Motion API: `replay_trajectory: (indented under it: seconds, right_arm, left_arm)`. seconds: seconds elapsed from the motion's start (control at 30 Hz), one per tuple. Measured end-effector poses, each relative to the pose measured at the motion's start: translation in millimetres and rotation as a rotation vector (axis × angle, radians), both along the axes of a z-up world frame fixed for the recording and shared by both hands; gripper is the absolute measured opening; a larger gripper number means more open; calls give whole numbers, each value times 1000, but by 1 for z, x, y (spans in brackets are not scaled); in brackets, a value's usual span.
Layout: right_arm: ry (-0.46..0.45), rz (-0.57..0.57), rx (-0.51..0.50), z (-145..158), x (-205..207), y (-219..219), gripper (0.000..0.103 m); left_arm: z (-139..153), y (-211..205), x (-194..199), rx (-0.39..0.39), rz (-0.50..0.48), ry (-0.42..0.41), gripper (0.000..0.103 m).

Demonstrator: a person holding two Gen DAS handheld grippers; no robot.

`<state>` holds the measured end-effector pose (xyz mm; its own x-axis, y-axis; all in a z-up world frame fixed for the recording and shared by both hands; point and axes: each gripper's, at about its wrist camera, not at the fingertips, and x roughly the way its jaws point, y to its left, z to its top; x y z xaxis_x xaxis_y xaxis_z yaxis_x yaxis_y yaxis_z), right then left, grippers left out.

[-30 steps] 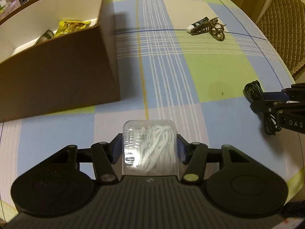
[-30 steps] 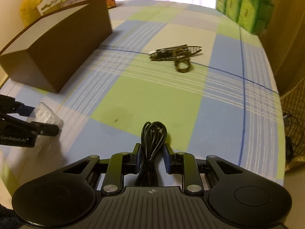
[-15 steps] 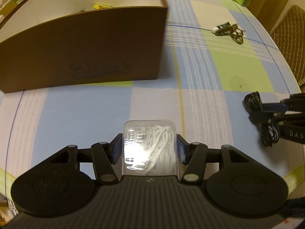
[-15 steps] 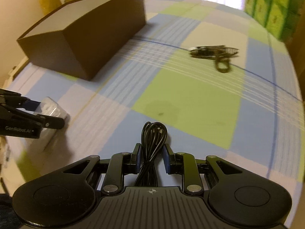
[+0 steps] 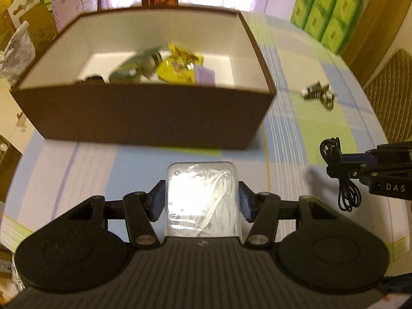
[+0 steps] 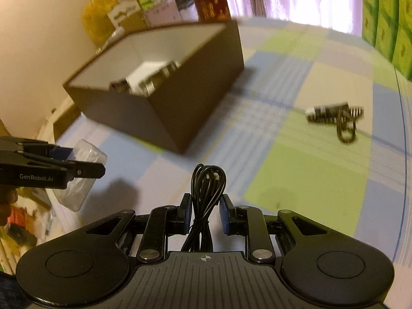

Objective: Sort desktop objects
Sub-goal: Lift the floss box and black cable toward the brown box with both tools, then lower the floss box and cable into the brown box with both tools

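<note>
While the left wrist view is blurred at its edges, we see the left gripper (image 5: 202, 200) closed on a case (image 5: 202, 200) of clear plastic with rounded corners, white cord coiled inside; both blue pads press its sides. It is held above the checked cloth (image 5: 85, 164), short of the box (image 5: 144, 118). We note a strip of bare cloth between case and near wall. That wall is plain, matt and brown, and the inside is white. The top is open, and the rim makes a straight, unbroken edge. Inside lie a yellow packet (image 5: 180, 69), a green tube (image 5: 136, 64) and a lilac card (image 5: 204, 76), leaving the right part of the floor bare. To the right, the right gripper (image 5: 340, 164) holds a black cable (image 5: 345, 180), its loops hanging below the fingers. A striped item (image 5: 318, 94) lies on the cloth beyond, well apart from the box. Green packs (image 5: 327, 18) stand at the far table edge.

In the right wrist view, we see the right gripper (image 6: 205, 213) with the cable (image 6: 206, 195) between its fingers; the bundle is thin, glossy and tied at the waist. The pads stand just beside it, and we cannot tell how firmly they bear. Open cloth spreads ahead and to the right, as far as the striped item (image 6: 334, 114). The box (image 6: 175, 97) sits ahead to the left, one corner turned towards us. The left gripper (image 6: 77, 162) enters from the left with the case (image 6: 82, 172) in its grip, over the near left table edge.
</note>
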<state>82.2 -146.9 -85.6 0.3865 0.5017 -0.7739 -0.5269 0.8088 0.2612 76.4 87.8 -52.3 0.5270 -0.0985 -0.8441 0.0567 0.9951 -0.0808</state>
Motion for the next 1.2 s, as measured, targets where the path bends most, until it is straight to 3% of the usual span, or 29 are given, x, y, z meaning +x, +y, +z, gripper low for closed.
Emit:
replay_trajectory:
  seconds: [0.37, 0.63, 0.9, 1.2]
  right_arm:
    - [-135, -31, 123, 72, 24, 36, 20]
    - [-217, 3, 180, 103, 58, 97, 20]
    - [-194, -4, 126, 85, 106, 158, 20]
    - [-125, -70, 32, 44, 157, 204, 20]
  left_arm:
    - [70, 59, 27, -56, -23, -157, 52]
    - [100, 102, 71, -44, -62, -250, 52]
    - [95, 136, 138, -30, -87, -239, 52]
    - [50, 156, 213, -6, -115, -126, 52]
